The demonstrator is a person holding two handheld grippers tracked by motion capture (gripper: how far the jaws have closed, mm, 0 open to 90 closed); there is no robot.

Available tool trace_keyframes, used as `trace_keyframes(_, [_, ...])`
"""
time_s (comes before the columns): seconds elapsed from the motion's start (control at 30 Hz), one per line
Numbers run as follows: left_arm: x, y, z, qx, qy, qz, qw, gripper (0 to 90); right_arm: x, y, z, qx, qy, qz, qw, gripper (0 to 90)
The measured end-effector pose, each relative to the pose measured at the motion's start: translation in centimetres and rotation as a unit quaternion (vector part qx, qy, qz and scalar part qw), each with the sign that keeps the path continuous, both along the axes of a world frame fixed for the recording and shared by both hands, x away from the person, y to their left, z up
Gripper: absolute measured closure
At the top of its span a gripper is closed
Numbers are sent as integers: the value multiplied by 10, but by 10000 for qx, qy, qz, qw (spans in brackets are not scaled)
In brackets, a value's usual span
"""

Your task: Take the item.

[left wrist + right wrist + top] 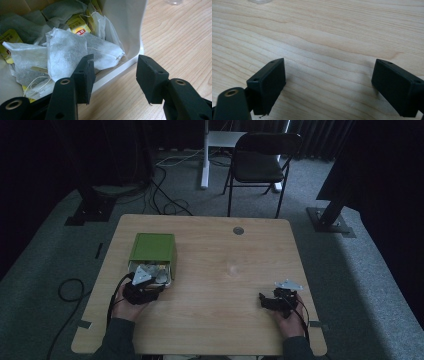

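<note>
A green box [153, 248] lies on the wooden table [225, 250] at the left, its open white end [125, 32] facing me and stuffed with several tea bags [67, 50]. My left gripper [142, 290] sits right at that opening; in the left gripper view it [113, 75] is open, one jaw over the box's white lip by the tea bags, the other over bare wood, nothing held. My right gripper [274, 301] rests low at the table's right front, and it [328, 85] stands wide open over bare wood.
A round grommet [238, 230] sits near the table's far edge. Behind the table stand a black folding chair [260, 162] and a white desk leg [205, 155]. Cables run over the grey carpet at the left. Dark stands flank both sides.
</note>
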State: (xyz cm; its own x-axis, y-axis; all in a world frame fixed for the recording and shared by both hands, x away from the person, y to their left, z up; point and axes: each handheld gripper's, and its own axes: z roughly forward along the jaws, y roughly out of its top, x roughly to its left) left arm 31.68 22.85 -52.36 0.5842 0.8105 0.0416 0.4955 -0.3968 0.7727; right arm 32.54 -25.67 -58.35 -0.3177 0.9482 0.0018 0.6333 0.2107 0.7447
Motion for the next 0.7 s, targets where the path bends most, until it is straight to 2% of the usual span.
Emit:
trace_keyframes(0.23, [-3, 0, 0, 36, 10, -9, 10000, 502, 0, 0, 0, 1, 2, -1, 10000, 115])
trace_keyframes(0.7, [-10, 1, 2, -30, 18, -59, 10000, 516, 0, 0, 0, 0, 1, -1, 10000, 114])
